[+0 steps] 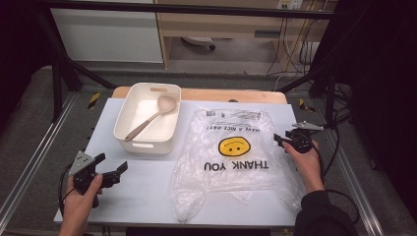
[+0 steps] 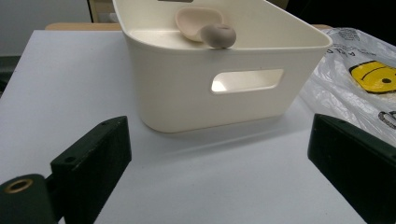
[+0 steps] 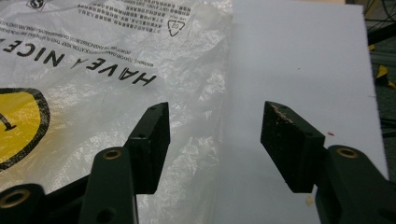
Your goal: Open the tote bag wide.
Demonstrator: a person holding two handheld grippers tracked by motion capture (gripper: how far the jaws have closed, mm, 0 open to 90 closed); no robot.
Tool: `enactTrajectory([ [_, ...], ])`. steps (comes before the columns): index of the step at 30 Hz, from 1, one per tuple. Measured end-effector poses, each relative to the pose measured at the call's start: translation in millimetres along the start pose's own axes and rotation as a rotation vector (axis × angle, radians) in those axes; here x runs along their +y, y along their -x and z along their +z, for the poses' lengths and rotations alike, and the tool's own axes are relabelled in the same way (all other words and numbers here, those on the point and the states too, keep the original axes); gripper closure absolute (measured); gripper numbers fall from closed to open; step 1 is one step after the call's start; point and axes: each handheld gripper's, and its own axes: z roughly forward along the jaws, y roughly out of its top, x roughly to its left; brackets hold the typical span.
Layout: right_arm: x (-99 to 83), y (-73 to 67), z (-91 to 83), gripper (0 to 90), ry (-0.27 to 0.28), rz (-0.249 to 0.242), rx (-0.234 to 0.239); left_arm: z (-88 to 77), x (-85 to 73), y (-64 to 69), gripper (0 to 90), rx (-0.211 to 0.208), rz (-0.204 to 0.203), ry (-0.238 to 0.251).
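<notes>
Left gripper (image 1: 109, 167): black body, grey three-cornered plate on top, black cable looping off its left side. Jaws are flat black blocks; a brass-ringed screw hole sits at one base. Right gripper (image 1: 282, 139): same black build, grey plate, brass-ringed holes, scuffed pad edge. Right arm wears a dark sleeve (image 1: 324, 216).

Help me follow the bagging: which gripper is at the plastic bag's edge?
The right gripper, fingers open astride the bag's edge; the left gripper faces the white bin.
</notes>
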Motion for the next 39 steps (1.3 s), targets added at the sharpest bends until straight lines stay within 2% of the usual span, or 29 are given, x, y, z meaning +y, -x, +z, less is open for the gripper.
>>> enactTrajectory([
  [2, 0.0, -1.4, 6.5, 45.3, -0.02, -0.023, -0.003, 0.2, -0.2, -0.2, 5.8, 0.005, -0.002, 0.002],
  [6, -0.2, -2.3, 19.2, 47.5, -0.056, -0.039, -0.002, 1.8, -1.1, -0.8, 6.0, 0.008, 0.003, -0.011],
  [9, -2.0, -1.0, 25.4, 53.8, -0.084, -0.045, 0.012, 2.2, -1.2, -0.5, 6.1, 0.007, 0.003, -0.013],
  [11, -2.6, -1.9, 25.0, 62.8, -0.082, -0.06, 0.003, 2.4, -1.0, -0.5, 6.1, 0.008, 0.004, -0.014],
  [13, -3.2, -0.5, 24.4, 70.5, -0.08, -0.05, 0.014, 3.1, -1.2, -0.6, 6.2, 0.01, 0.005, -0.02],
  [15, -4.8, 0.3, 24.1, 80.1, -0.069, -0.067, -0.003, 3.2, -1.2, -0.5, 6.2, 0.011, 0.006, -0.02],
  [18, -6.2, 2.1, 22.7, 90.0, -0.067, -0.054, 0.018, 2.3, -1.0, 0.1, 6.3, 0.011, 0.004, -0.015],
  [22, -7.0, 3.8, 22.0, 90.0, -0.063, -0.023, 0.029, 2.0, -0.3, 0.0, 6.3, 0.01, 0.006, -0.011],
  [25, -7.4, 5.1, 21.8, 90.0, -0.06, 0.003, 0.018, 2.0, -0.2, 0.3, 6.4, 0.009, 0.005, -0.008],
  [33, -6.9, 16.9, 14.1, 90.0, -0.007, 0.045, -0.081, 1.2, 0.1, 0.6, 6.5, 0.006, 0.01, -0.006],
  [37, -6.8, 29.3, 8.4, 90.0, 0.027, 0.105, -0.144, 1.6, 0.1, 1.2, 6.7, 0.004, 0.009, -0.008],
  [39, -6.9, 32.6, 7.6, 90.0, 0.037, 0.124, -0.154, 2.2, 0.6, 1.8, 6.7, -0.002, 0.014, -0.009],
])
